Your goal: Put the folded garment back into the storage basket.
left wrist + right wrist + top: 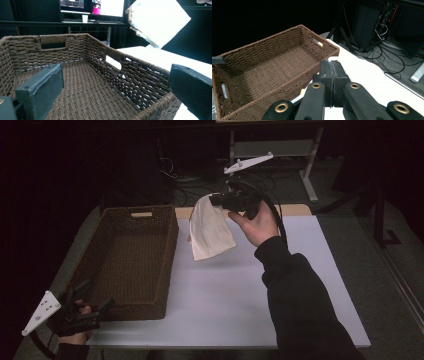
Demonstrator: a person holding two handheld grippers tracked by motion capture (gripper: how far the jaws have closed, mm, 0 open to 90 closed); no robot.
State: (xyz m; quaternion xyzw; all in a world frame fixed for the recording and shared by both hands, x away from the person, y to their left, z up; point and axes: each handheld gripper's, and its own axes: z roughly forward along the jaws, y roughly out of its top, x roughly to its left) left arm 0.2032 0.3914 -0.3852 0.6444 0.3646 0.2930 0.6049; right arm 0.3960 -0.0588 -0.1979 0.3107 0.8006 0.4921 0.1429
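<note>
A white cloth [210,227] hangs in the air over the far middle of the white table [280,285], just right of the basket. My right gripper [216,199] is shut on its top edge. In the right gripper view the jaws [333,67] are pressed together, with only a thin seam between them. The brown wicker basket [172,245] lies on the table's left side with nothing in it. At the basket's near left corner my left gripper [95,296] is open, and the basket rim [150,67] lies between its spread jaws. The left gripper view has the cloth [160,22] high at the right.
Behind the table stand a desk frame [310,165] and loose cables [185,185] on the floor. The left gripper view takes in lit monitors [107,7] and a paper cup [85,18] on a far desk. Cables [387,52] trail beyond the table's edge.
</note>
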